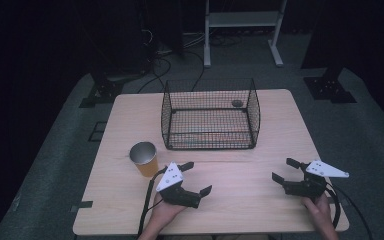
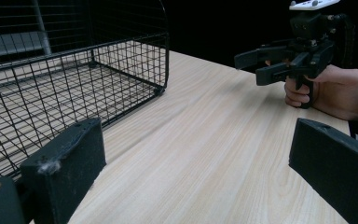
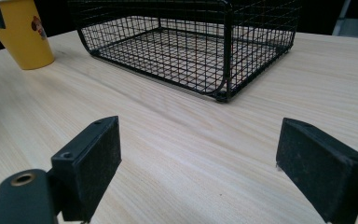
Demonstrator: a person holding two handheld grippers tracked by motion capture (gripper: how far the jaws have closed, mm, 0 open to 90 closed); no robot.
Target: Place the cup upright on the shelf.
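A black wire basket (image 1: pixel 210 114) stands at the back middle of the wooden table (image 1: pixel 240 200); a small dark round object (image 1: pixel 237 103) lies near its far right corner. A yellow paper cup (image 1: pixel 144 158) stands upright left of the basket's front. My left gripper (image 1: pixel 196 177) is held low over the table just right of the cup, open, nothing between its jaws. My right gripper (image 1: pixel 285 170) is at the table's right front, open and empty. In the left gripper view the basket (image 2: pixel 70 88) is at left and the right gripper (image 2: pixel 256 65) far right. The right gripper view shows the cup (image 3: pixel 24 32) and basket (image 3: pixel 191 46).
Dark floor surrounds the table. A white metal stand (image 1: pixel 242 30) is behind it, with cables and black stand feet (image 1: pixel 102 90) on the floor. Bare tabletop lies between the two grippers and in front of the basket.
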